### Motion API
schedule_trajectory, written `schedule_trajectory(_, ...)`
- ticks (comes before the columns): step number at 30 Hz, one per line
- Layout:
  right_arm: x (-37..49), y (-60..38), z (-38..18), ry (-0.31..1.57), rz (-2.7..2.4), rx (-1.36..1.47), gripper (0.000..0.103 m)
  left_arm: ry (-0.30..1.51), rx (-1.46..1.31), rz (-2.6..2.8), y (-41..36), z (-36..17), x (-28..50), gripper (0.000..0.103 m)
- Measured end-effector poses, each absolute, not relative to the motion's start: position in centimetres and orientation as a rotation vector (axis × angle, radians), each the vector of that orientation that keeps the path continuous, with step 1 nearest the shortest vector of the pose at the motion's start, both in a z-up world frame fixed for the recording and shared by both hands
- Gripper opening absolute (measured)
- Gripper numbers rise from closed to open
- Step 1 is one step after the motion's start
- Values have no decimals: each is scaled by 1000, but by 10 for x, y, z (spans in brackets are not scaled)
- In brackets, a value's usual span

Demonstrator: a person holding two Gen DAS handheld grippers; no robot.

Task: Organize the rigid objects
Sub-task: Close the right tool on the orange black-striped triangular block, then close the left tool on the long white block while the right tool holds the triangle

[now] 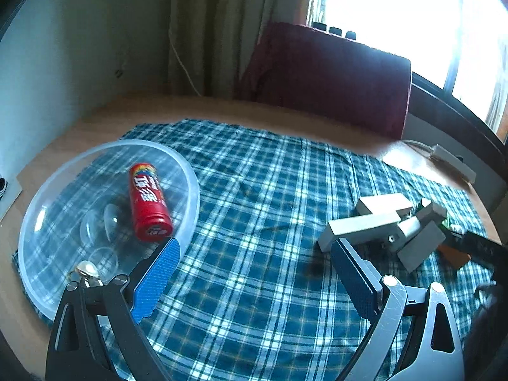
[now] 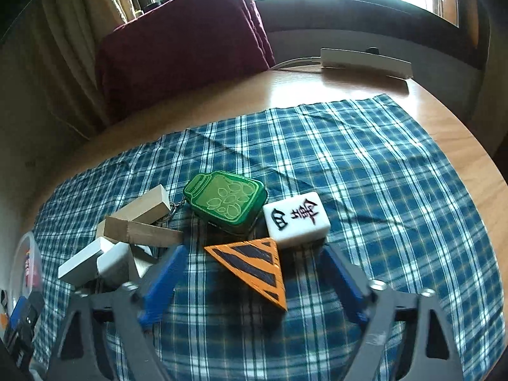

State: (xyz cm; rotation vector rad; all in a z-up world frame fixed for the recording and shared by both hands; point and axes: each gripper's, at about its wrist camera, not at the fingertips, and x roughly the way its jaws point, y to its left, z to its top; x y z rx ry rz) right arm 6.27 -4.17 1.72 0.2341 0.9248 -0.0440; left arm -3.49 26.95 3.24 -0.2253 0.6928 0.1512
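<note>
A clear plastic bowl (image 1: 190,197) rests on the plaid cloth at the left, holding a red tube (image 1: 149,203) and a small gold object (image 1: 86,269). My left gripper (image 1: 254,244) hangs open over bare cloth beside the bowl. In the right wrist view an orange tiger-striped triangle (image 2: 254,266) lies between the open fingers of my right gripper (image 2: 254,250), untouched. Behind it sit a green jar-shaped tin (image 2: 227,201) and a white mahjong tile (image 2: 297,219). Wooden and white blocks (image 2: 136,228) are piled to the left, the same block pile (image 1: 381,228) showing in the left wrist view.
The blue plaid cloth (image 2: 365,165) covers a round wooden table (image 2: 451,146). A maroon chair back (image 2: 177,41) stands behind the table. A white power strip (image 2: 365,60) lies at the far edge under the window. The bowl's rim (image 2: 22,254) peeks in at the left.
</note>
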Motion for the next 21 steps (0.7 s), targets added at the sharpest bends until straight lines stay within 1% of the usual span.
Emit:
schedule_trajectory(1,64,-40,16,932,-49,221,74,693,-218,151,269,32,-34,96)
schedule_trajectory(3,62,-38,16,921,-63,190,64,694,-212,145,267,32,-34,96)
schedule_trajectory(4,61,-39,16,917,-62,185,61,696,-213,140,266,31,-34,96)
schedule_trajectory(6,57,-40,17,914,-52,178,50,705,-211,140,266,30,-32,96)
schedule_trajectory(8,52,-42,17,911,-43,170,47,711,-213,137,266,28,-31,96)
schedule_trajectory(21,23,-67,14,899,-4,165,47,767,-244,120,263,30,-23,96)
